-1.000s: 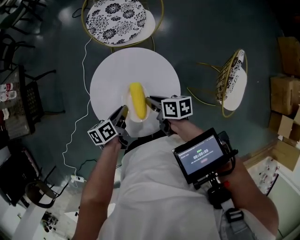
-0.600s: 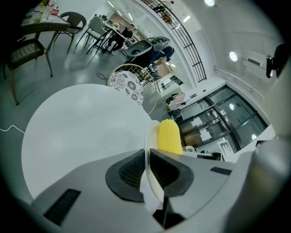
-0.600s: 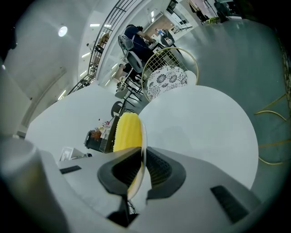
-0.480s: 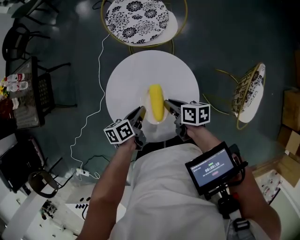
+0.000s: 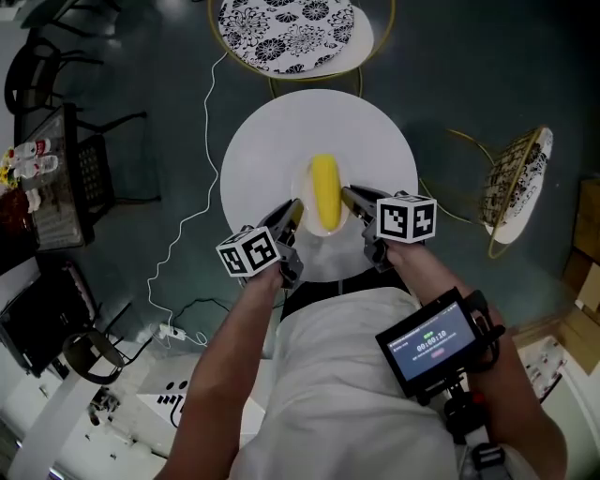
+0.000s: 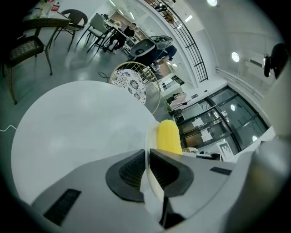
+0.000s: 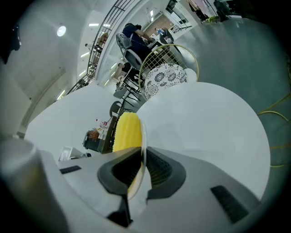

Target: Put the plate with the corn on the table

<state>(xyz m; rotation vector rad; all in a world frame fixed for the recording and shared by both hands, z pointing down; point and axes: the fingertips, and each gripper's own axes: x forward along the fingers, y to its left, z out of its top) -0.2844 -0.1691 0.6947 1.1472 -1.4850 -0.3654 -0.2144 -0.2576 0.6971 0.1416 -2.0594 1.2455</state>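
Note:
A yellow corn cob [image 5: 325, 192] lies on a small white plate [image 5: 305, 193] over the round white table [image 5: 272, 150]. My left gripper [image 5: 294, 212] is shut on the plate's left rim, and my right gripper [image 5: 349, 198] is shut on its right rim. In the left gripper view the plate's edge [image 6: 148, 150] runs between the dark pads, with the corn [image 6: 168, 136] beyond. In the right gripper view the rim [image 7: 143, 145] sits between the pads beside the corn [image 7: 126, 131]. Whether the plate touches the table I cannot tell.
A patterned chair seat [image 5: 286, 23] with a gold wire frame stands beyond the table. A second wire chair [image 5: 516, 187] stands to the right. A white cable [image 5: 183, 225] trails over the floor at left. A dark rack [image 5: 56, 178] stands at far left.
The table, plate and both grippers sit further right and up in the head view than a second ago. Both grippers still grip the plate's rims the same way.

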